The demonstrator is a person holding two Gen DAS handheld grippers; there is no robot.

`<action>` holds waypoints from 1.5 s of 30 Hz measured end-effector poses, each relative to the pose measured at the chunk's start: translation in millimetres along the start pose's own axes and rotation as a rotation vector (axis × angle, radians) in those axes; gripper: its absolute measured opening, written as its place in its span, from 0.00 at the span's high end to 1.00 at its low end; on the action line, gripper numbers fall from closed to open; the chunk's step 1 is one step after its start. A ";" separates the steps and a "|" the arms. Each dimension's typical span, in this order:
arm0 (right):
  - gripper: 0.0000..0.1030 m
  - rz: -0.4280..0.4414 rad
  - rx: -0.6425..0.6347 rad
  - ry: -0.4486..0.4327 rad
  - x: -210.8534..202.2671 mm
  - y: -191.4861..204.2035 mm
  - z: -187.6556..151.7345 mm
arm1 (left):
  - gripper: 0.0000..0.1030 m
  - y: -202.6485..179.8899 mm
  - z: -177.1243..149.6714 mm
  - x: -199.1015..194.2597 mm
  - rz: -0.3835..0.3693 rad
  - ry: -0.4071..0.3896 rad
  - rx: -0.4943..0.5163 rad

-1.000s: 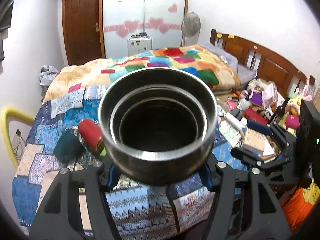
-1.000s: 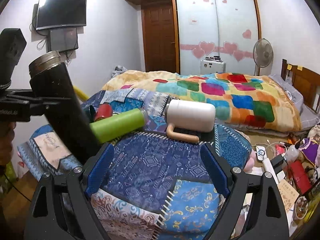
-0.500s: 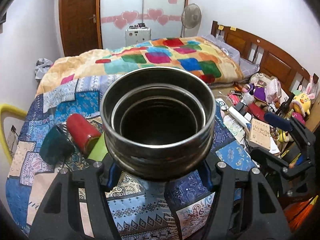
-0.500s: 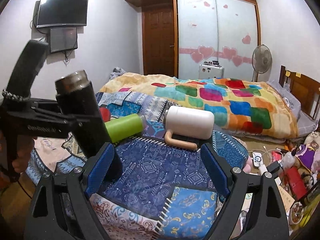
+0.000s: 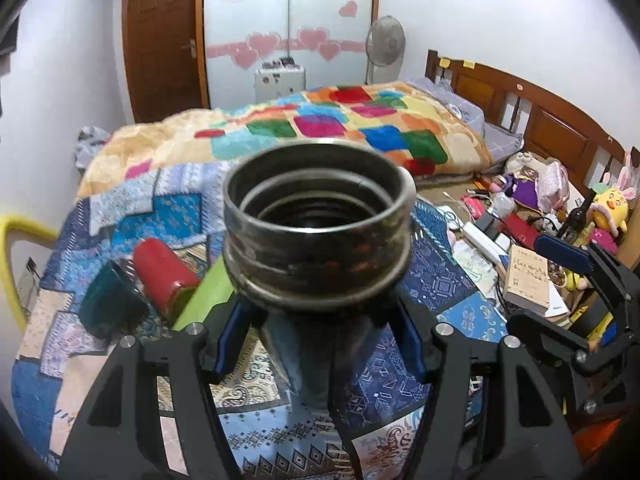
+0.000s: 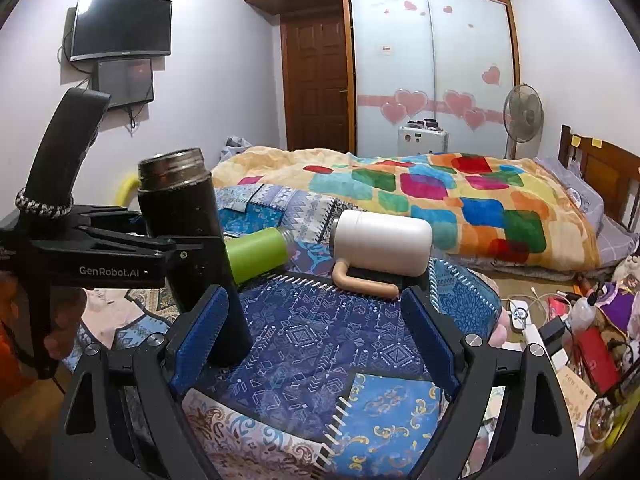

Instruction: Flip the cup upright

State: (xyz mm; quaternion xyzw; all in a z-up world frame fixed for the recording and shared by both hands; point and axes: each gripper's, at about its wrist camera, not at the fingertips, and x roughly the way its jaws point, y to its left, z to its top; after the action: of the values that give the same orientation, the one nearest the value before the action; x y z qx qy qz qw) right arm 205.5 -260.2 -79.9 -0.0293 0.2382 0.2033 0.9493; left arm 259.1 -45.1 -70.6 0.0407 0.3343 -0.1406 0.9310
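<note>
A tall black metal cup (image 6: 188,240) with a threaded steel rim stands nearly upright, mouth up, its base on the blue patterned cloth (image 6: 320,344). My left gripper (image 5: 318,340) is shut on the black cup (image 5: 316,240) at mid-height; its open mouth fills the left wrist view. In the right wrist view the left gripper (image 6: 192,250) reaches in from the left. My right gripper (image 6: 316,344) is open and empty, just right of the cup's base. In the left wrist view it (image 5: 576,280) shows at the right edge.
A green bottle (image 6: 258,252) and a white jug with a tan handle (image 6: 380,244) lie on their sides behind the cup. A red cup (image 5: 164,276) and a dark teal cup (image 5: 108,308) lie at left. A bed (image 6: 440,196) is behind, floor clutter at right.
The black cup has swung from a tilt to nearly upright and come down onto the cloth. The left gripper has moved right and lower with it. The right gripper has stayed open.
</note>
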 end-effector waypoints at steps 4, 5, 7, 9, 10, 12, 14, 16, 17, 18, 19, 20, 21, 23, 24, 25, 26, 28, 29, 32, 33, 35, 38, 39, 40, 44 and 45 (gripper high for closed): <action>0.16 -0.005 0.007 -0.022 -14.9 4.1 3.8 | 0.37 2.1 -2.8 -23.9 -0.003 -0.039 -0.022; 0.16 -0.005 0.009 -0.028 -18.3 5.5 4.6 | 0.37 3.1 -3.7 -30.5 -0.003 -0.050 -0.031; 0.16 -0.006 0.015 -0.052 -30.9 9.7 8.3 | 0.37 4.8 -6.2 -49.1 0.013 -0.090 -0.045; 0.16 -0.006 0.020 -0.075 -42.8 14.7 11.5 | 0.37 4.9 -10.7 -72.2 0.035 -0.141 -0.048; 0.16 -0.005 0.022 -0.084 -47.2 16.7 12.5 | 0.37 4.4 -12.6 -81.7 0.042 -0.160 -0.049; 0.16 -0.003 0.026 -0.108 -59.3 22.6 14.8 | 0.37 1.9 -17.8 -105.7 0.058 -0.212 -0.048; 0.16 -0.003 0.030 -0.136 -72.5 28.5 17.8 | 0.37 -0.6 -22.3 -124.9 0.077 -0.258 -0.044; 0.16 -0.004 0.034 -0.170 -87.8 36.1 20.6 | 0.37 -5.1 -28.9 -148.8 0.106 -0.318 -0.038; 0.16 -0.004 0.035 -0.184 -93.7 38.6 21.6 | 0.37 -6.6 -32.4 -159.3 0.116 -0.344 -0.038; 0.16 -0.004 0.037 -0.194 -98.3 41.3 22.5 | 0.37 -8.6 -37.2 -172.5 0.123 -0.376 -0.041; 0.16 -0.001 0.042 -0.211 -106.3 45.3 23.2 | 0.37 -10.1 -39.9 -180.1 0.126 -0.394 -0.045; 0.16 0.002 0.044 -0.221 -110.8 48.2 23.7 | 0.37 -11.6 -42.3 -186.2 0.130 -0.410 -0.048; 0.16 0.004 0.045 -0.231 -115.3 50.4 23.7 | 0.37 -13.4 -45.8 -194.2 0.137 -0.430 -0.050; 0.16 0.004 0.048 -0.253 -125.7 56.4 23.1 | 0.36 -15.9 -52.9 -207.6 0.156 -0.466 -0.052; 0.16 0.001 0.049 -0.261 -128.5 58.2 22.5 | 0.34 -16.8 -56.8 -213.6 0.162 -0.482 -0.052; 0.15 -0.004 0.047 -0.269 -132.4 61.3 21.7 | 0.32 -18.3 -59.2 -217.2 0.165 -0.491 -0.052; 0.15 -0.007 0.045 -0.276 -135.5 63.3 20.5 | 0.29 -19.4 -62.4 -221.5 0.168 -0.502 -0.054; 0.14 -0.007 0.039 -0.288 -140.4 68.2 18.2 | 0.25 -20.3 -69.0 -227.8 0.166 -0.520 -0.063; 0.14 -0.010 0.036 -0.292 -142.3 70.8 16.6 | 0.22 -20.9 -71.8 -230.6 0.162 -0.526 -0.066; 0.01 -0.028 0.033 -0.305 -145.1 75.3 13.1 | 0.13 -21.4 -80.3 -236.5 0.158 -0.542 -0.074; 0.00 -0.037 0.033 -0.313 -146.4 75.9 11.7 | 0.12 -21.7 -82.2 -237.2 0.163 -0.546 -0.075; 0.00 -0.044 0.025 -0.315 -148.7 78.3 10.1 | 0.08 -23.2 -84.9 -238.4 0.176 -0.554 -0.071; 0.00 -0.031 0.035 -0.308 -148.9 77.9 7.2 | 0.01 -25.5 -90.9 -241.9 0.195 -0.566 -0.073; 0.00 -0.035 0.036 -0.309 -149.7 78.0 6.2 | 0.00 -25.3 -92.1 -242.7 0.199 -0.569 -0.075; 0.00 -0.041 0.036 -0.312 -151.2 78.0 5.8 | 0.00 -25.3 -93.3 -243.7 0.200 -0.571 -0.077; 0.00 -0.047 0.039 -0.316 -154.1 77.8 3.0 | 0.00 -26.1 -97.3 -246.6 0.203 -0.566 -0.083; 0.00 -0.047 0.038 -0.317 -155.0 77.8 1.9 | 0.00 -25.7 -98.1 -246.8 0.206 -0.567 -0.084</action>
State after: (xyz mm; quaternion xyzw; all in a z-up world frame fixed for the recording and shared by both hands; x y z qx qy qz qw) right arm 50.6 -246.3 -3.0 0.0154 0.0885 0.1785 0.9798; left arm 9.9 4.9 10.5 -0.0049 0.0609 -0.0372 0.9974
